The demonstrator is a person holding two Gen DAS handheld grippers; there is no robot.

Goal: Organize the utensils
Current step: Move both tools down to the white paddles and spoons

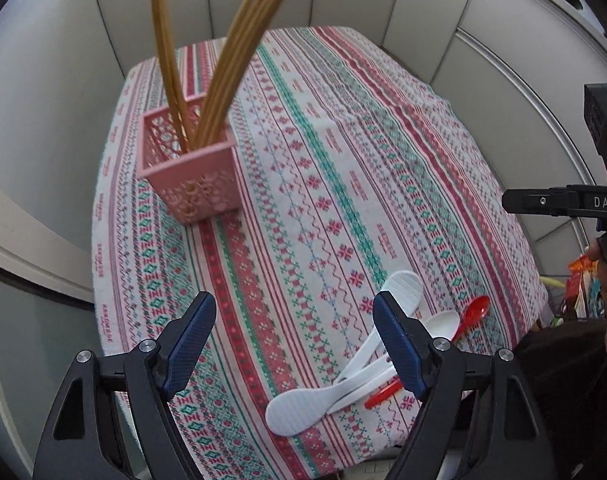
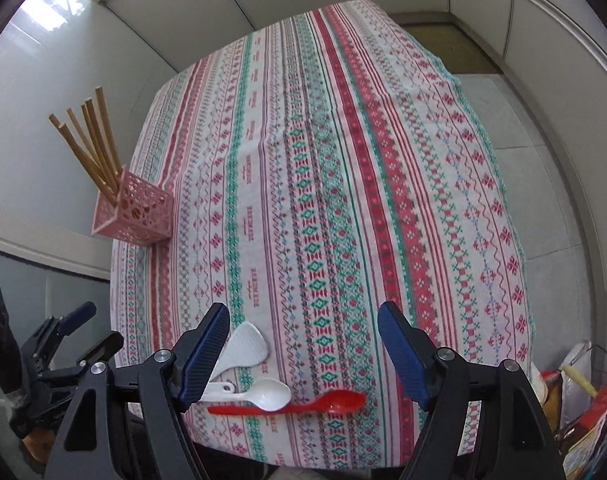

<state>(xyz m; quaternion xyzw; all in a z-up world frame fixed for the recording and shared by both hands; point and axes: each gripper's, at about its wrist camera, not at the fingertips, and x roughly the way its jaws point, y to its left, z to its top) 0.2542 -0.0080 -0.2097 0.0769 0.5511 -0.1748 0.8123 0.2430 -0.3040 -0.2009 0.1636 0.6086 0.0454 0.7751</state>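
Note:
A pink lattice basket [image 1: 187, 176] stands on the tablecloth's left side with several wooden chopsticks [image 1: 223, 60] upright in it. Near the front edge lies a pile of two white rice paddles [image 1: 299, 408], a white spoon [image 1: 443, 324] and a red spoon [image 1: 473, 310]. My left gripper [image 1: 294, 304] hovers open above the cloth, just left of the pile, with nothing between its fingers. In the right wrist view the red spoon [image 2: 327, 402], white spoon [image 2: 269, 394] and a paddle [image 2: 245, 346] lie under my open, empty right gripper [image 2: 303, 310]. The basket [image 2: 137, 216] sits far left.
The table wears a red, green and white patterned cloth [image 2: 343, 160] and stands against pale wall panels [image 1: 43, 120]. Colourful bags and packets [image 2: 583, 400] sit off the table's right front corner. The other gripper [image 1: 543, 202] reaches in from the right edge.

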